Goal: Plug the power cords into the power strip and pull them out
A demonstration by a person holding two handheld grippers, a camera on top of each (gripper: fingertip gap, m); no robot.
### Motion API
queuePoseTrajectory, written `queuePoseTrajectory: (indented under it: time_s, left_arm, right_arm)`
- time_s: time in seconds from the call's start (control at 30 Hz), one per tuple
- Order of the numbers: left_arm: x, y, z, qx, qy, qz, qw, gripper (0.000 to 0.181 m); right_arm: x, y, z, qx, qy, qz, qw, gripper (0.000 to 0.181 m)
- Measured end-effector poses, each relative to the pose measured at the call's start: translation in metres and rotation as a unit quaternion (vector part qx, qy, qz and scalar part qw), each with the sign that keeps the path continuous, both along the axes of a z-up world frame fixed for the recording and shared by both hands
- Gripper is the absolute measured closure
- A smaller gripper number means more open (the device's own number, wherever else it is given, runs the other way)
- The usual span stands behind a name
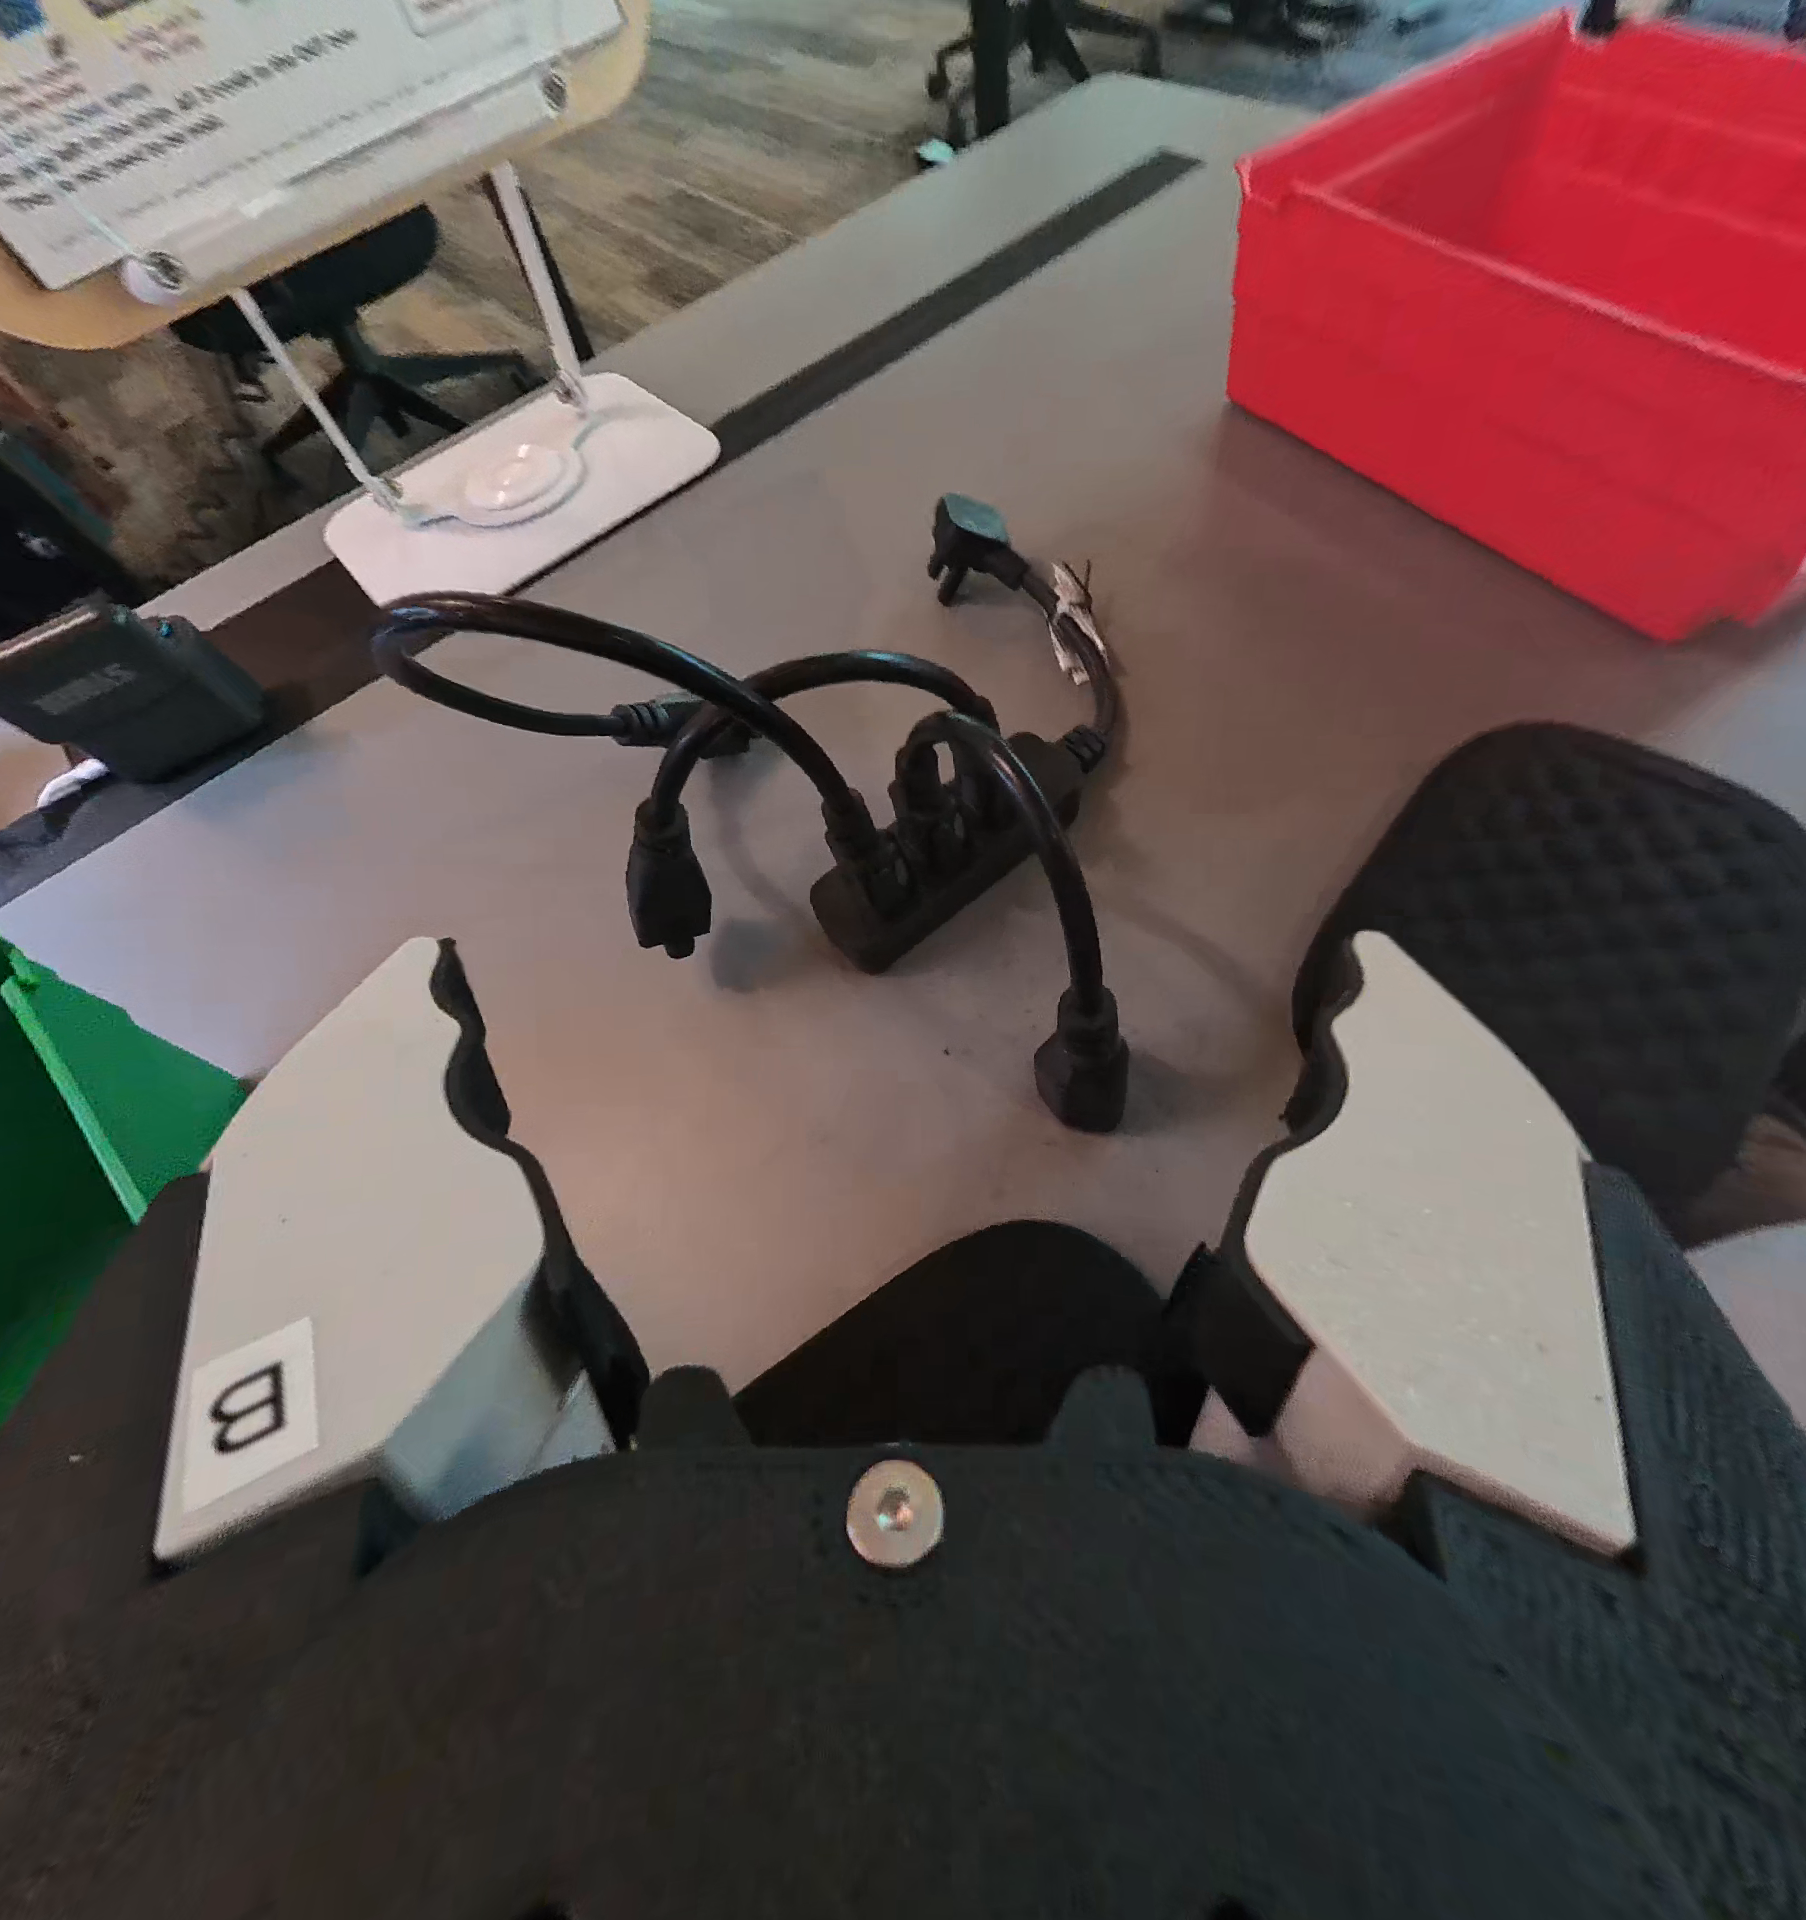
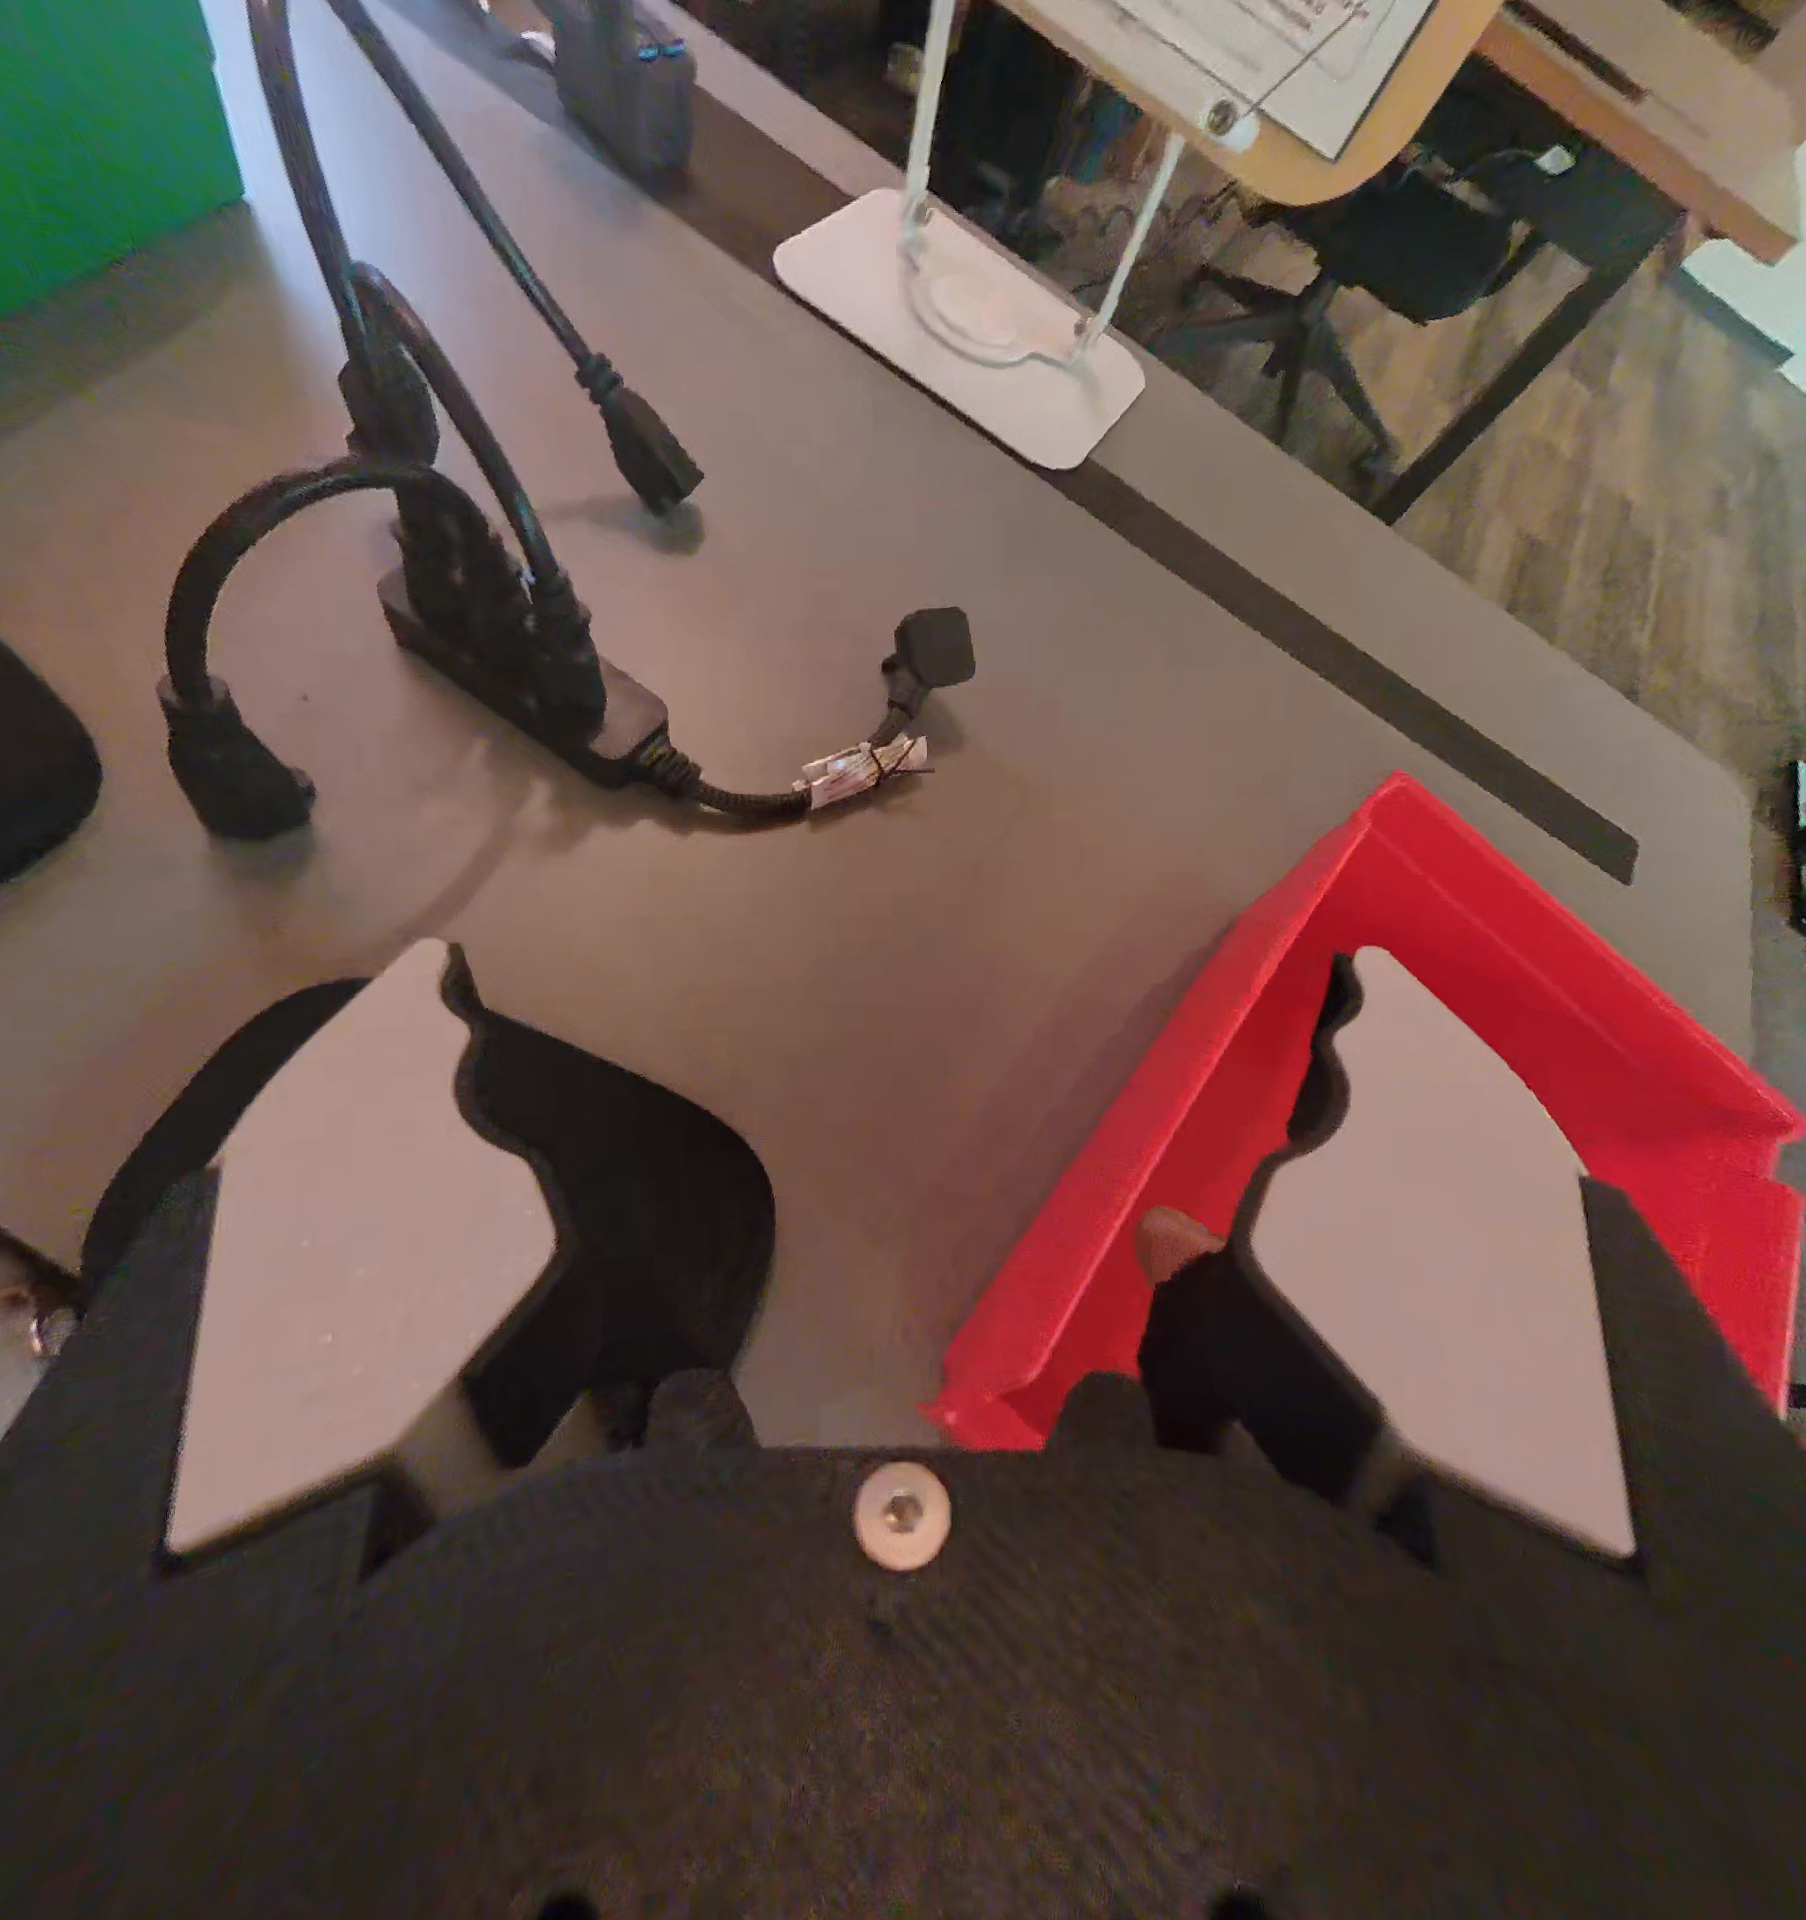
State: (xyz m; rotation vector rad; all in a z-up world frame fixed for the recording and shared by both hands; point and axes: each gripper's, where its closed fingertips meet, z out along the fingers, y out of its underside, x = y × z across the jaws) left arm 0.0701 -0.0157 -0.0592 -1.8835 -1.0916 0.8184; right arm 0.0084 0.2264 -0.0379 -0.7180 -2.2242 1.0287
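A small black power strip (image 1: pixel 904 904) lies on the grey table (image 1: pixel 774 1122); it also shows in the right wrist view (image 2: pixel 525 665). Several short black power cords (image 1: pixel 1044 873) stand plugged into it and arch up, their free connector ends (image 1: pixel 1084 1070) resting on or hanging over the table. The strip's own plug (image 1: pixel 966 540) lies beyond it on a tagged lead. My left gripper (image 1: pixel 894 956) is open and empty, hovering just in front of the strip. My right gripper (image 2: pixel 894 966) is open and empty, to the right of the strip, with its right finger over the red bin.
A red bin (image 1: pixel 1564 343) stands at the far right; it also shows in the right wrist view (image 2: pixel 1325 997). A green bin (image 1: pixel 37 1122) is at the near left. A sign stand's white base (image 1: pixel 525 499) and a dark device (image 1: pixel 120 696) sit along the far edge. A black chair back (image 1: pixel 1585 935) is at the right.
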Motion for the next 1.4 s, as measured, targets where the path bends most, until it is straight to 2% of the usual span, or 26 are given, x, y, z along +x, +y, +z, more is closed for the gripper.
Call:
queuePoseTrajectory:
  time_s: [0.2, 0.3, 0.57, 0.8, 1.23, 1.3, 1.4]
  left_arm:
    - [0.005, -0.031, 0.014, 0.019, 0.053, 0.094, 0.994, 0.035]
    - [0.012, -0.059, 0.02, 0.022, 0.072, 0.15, 0.986, 0.035]
    - [0.031, -0.096, 0.015, 0.027, 0.077, 0.202, 0.976, 0.035]
    - [0.036, -0.1, 0.014, 0.026, 0.077, 0.197, 0.977, 0.035]
    - [0.034, -0.088, 0.009, 0.022, 0.067, 0.177, 0.982, 0.036]
    - [0.034, -0.085, 0.011, 0.025, 0.071, 0.168, 0.983, 0.036]
    - [0.033, -0.064, 0.013, 0.05, 0.071, 0.121, 0.989, 0.036]
  right_arm:
    - [-0.008, 0.005, -0.006, -0.041, 0.009, -0.057, 0.997, 0.035]
    - [-0.012, 0.018, -0.011, -0.056, -0.001, -0.079, 0.995, 0.035]
    - [-0.023, 0.052, -0.02, -0.064, 0.001, -0.146, 0.987, 0.035]
    - [-0.023, 0.065, -0.031, -0.056, -0.011, -0.159, 0.986, 0.035]
    - [-0.018, 0.056, -0.033, -0.057, -0.018, -0.135, 0.989, 0.035]
    - [-0.015, 0.05, -0.033, -0.063, -0.023, -0.118, 0.991, 0.036]
    - [-0.005, 0.029, -0.032, -0.073, -0.036, -0.062, 0.995, 0.036]
